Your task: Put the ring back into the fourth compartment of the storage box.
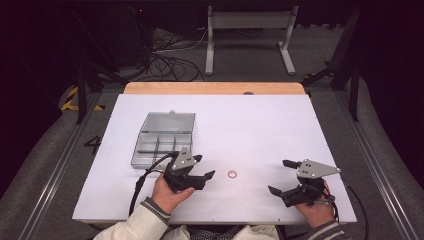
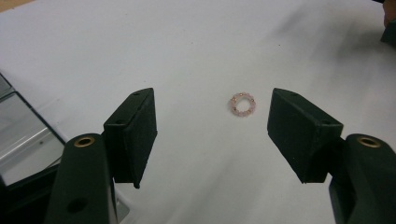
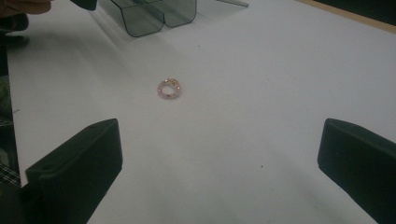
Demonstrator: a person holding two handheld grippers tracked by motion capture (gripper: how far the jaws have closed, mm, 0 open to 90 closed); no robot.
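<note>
Both grippers' fingers gape (released) around bare table, bead ring between.

We see a matt white table sheet with a strip of pale wood along its upper edge. The compartment box at centre left looks like clear, glossy plastic. The small ring is of pinkish, faintly shiny beads, and both grippers' pads are matt black.

A lab-like recording space; a white-topped table stands on grey floor amid dark drapes, tangled cables and a metal frame.
</note>
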